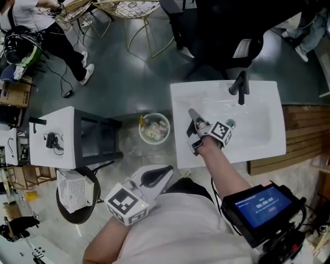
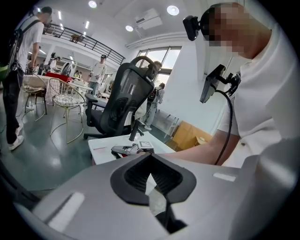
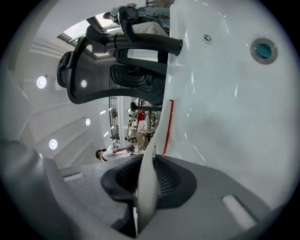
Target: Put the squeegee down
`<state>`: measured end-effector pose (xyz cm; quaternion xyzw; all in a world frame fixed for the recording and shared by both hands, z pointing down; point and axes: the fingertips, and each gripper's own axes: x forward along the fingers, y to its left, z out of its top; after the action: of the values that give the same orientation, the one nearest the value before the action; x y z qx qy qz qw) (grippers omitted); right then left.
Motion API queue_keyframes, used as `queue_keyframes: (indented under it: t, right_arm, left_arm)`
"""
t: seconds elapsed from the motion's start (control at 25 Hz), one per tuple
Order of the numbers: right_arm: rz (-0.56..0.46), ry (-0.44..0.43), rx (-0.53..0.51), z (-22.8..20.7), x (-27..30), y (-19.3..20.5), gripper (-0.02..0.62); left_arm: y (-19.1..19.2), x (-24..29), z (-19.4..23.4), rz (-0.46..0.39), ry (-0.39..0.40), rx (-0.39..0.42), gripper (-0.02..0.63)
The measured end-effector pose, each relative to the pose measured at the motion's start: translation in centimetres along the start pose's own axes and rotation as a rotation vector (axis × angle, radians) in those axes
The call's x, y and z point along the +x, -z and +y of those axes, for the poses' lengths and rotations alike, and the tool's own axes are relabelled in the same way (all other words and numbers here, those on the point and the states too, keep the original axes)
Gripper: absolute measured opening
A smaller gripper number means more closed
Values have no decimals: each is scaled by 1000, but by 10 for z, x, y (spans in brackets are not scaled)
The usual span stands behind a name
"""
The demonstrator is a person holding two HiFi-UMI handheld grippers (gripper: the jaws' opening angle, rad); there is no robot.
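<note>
Right hand-held gripper clamped, arm outstretched; left hand-held gripper closed.

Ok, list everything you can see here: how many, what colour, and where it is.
sink: one, white, right of centre
faucet: one, black, on the sink's back rim
drain: one, teal centre, in the basin
squeegee: one, white with a red edge, over the sink
bin: one, white, on the floor left of the sink, rubbish inside
cabinet: one, white top, far left
office chair: one, black, behind the sink
wire chair: one, gold, top edge
screen: one, black with blue display, beside the right arm
left gripper: one, grey, shut and empty, near the body
right gripper: one, grey, shut on the squeegee
</note>
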<state>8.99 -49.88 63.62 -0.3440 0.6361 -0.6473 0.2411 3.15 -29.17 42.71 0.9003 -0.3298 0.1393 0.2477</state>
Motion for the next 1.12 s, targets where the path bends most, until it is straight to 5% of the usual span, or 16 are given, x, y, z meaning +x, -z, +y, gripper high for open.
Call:
queue_keyframes:
  t: [0.24,0.56,1.12]
  right_arm:
    - [-2,-6,31,-5,0,5,93]
    - [-9,-30,132,-5,1,9,244]
    - [31,16,189,-8,-15,27,314]
  left_arm:
    - [2,2,-1,3,20,5,5]
    - [-1,2,1,-5,27,-5,5]
    - [1,9,1,-21,52,-30,5]
